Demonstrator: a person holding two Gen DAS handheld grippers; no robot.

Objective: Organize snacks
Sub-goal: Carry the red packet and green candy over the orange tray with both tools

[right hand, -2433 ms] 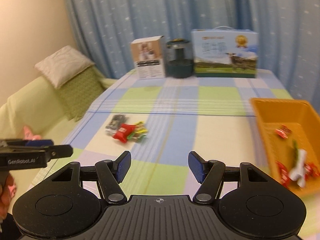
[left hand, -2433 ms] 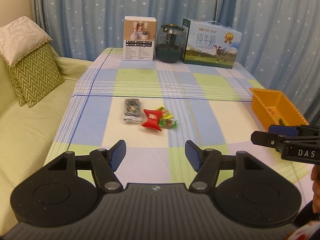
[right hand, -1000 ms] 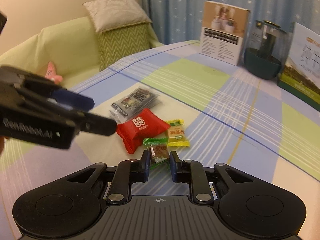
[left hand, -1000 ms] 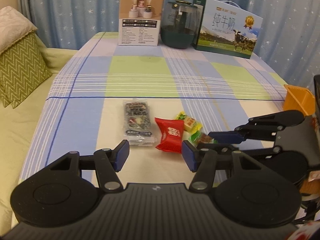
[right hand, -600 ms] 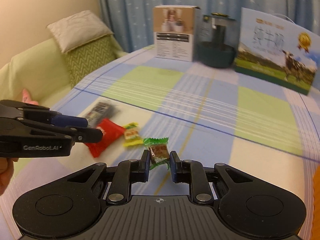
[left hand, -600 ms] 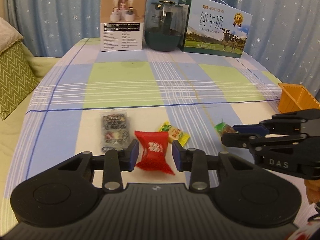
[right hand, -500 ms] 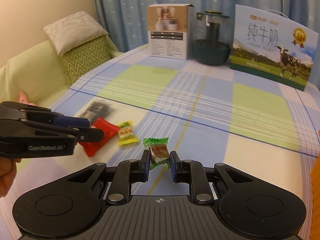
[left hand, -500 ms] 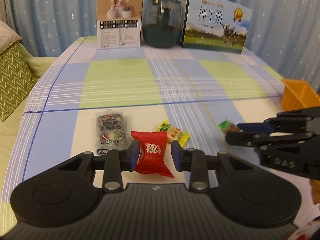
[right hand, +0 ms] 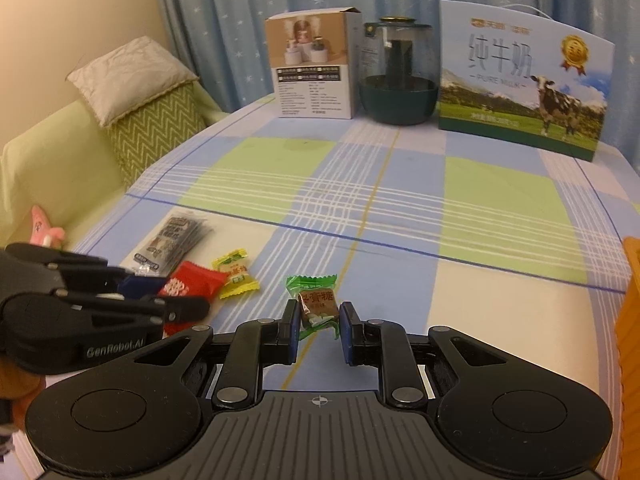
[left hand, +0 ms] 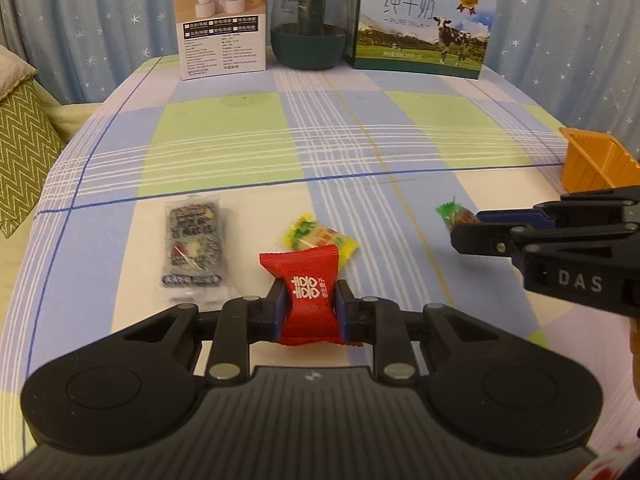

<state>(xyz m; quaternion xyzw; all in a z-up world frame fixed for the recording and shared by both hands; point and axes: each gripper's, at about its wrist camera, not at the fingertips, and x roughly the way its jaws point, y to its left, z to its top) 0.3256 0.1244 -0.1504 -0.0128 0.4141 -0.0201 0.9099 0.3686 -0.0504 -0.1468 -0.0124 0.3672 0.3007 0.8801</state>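
Note:
My left gripper is shut on a red candy packet low over the checked tablecloth. The packet also shows in the right wrist view. My right gripper is shut on a green-wrapped brown candy and holds it above the cloth, to the right of the left gripper. It also shows in the left wrist view. A yellow candy and a dark clear-wrapped snack pack lie on the cloth just beyond the red packet. An orange basket stands at the right.
A white product box, a dark green glass jar and a milk carton box stand along the table's far edge. A sofa with a green zigzag cushion lies to the left. Star-print curtains hang behind.
My left gripper has closed on the red packet. My right gripper, holding the green candy, has moved right and away from the pile.

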